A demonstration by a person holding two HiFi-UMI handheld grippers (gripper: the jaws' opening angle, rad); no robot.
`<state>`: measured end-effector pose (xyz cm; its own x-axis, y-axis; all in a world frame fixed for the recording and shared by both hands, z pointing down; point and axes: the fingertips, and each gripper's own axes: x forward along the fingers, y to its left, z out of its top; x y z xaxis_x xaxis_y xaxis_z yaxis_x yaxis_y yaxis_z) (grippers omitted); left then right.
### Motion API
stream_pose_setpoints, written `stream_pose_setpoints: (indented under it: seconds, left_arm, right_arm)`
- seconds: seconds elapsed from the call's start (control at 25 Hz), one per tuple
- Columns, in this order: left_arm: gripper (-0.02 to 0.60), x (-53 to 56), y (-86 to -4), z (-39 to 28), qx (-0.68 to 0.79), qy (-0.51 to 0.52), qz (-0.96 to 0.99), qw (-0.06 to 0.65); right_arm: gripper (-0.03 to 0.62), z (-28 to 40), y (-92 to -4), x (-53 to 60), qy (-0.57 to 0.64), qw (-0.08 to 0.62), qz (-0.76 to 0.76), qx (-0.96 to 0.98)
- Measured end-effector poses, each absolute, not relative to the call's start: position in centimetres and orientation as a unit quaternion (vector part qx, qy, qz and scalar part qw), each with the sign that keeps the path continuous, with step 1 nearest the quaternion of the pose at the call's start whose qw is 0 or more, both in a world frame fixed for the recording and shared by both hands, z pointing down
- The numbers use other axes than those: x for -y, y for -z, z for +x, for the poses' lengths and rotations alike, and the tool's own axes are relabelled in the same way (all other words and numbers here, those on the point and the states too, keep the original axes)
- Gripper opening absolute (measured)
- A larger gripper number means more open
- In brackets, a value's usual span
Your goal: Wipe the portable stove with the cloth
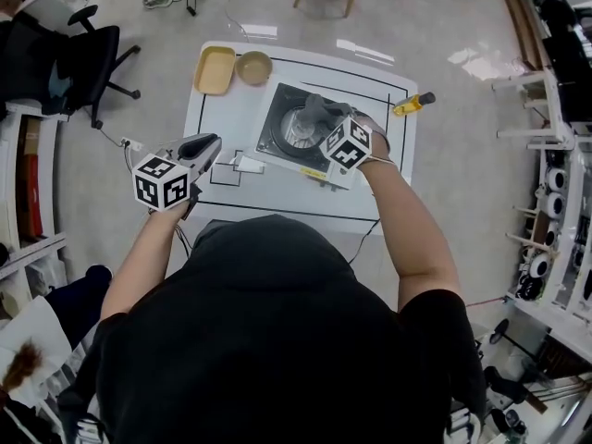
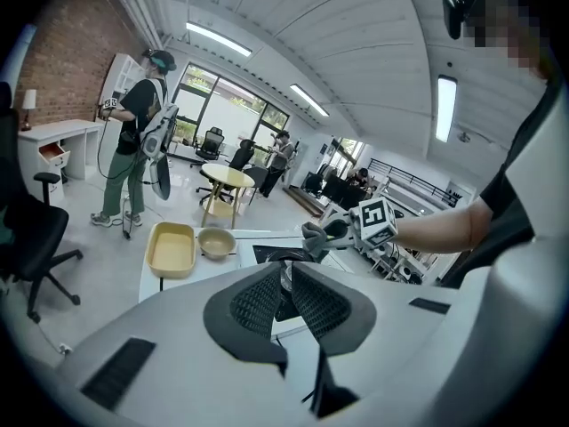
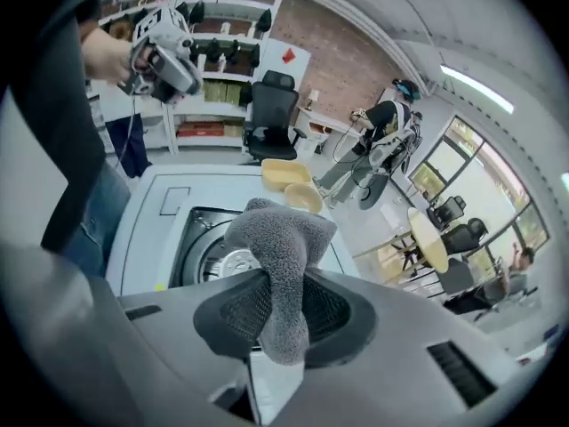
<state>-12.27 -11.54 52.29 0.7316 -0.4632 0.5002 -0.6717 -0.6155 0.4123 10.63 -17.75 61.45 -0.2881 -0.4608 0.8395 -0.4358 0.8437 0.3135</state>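
The portable stove [image 1: 280, 139] sits mid-table, black top with a round silver burner [image 1: 298, 129]. My right gripper [image 1: 324, 123] hovers over the burner, shut on a grey fluffy cloth [image 1: 317, 109]. In the right gripper view the cloth [image 3: 280, 238] bulges up between the pads, with the stove [image 3: 206, 238] below it. My left gripper [image 1: 209, 144] hangs above the table's left front part, away from the stove. Seen in the left gripper view, its jaws [image 2: 284, 296] stand shut with nothing in them; the stove [image 2: 267, 254] and the cloth [image 2: 316, 236] show beyond.
A yellow tray [image 1: 215, 69] and a tan bowl [image 1: 253, 67] stand at the table's far left corner. A yellow-handled screwdriver [image 1: 413, 104] lies at the right edge. A black office chair [image 1: 88, 63] is left of the table. Shelves line both sides.
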Motion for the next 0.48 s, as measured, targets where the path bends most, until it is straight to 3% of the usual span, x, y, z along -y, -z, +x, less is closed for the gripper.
stream_pose_setpoints:
  seconds: [0.48]
  left_arm:
    - [0.058,11.8,-53.7,-17.4,0.363,-0.172,0.857,0.323]
  right_arm:
    - [0.101,3.6,-67.3,25.8,0.225,0.663,0.198,0.686]
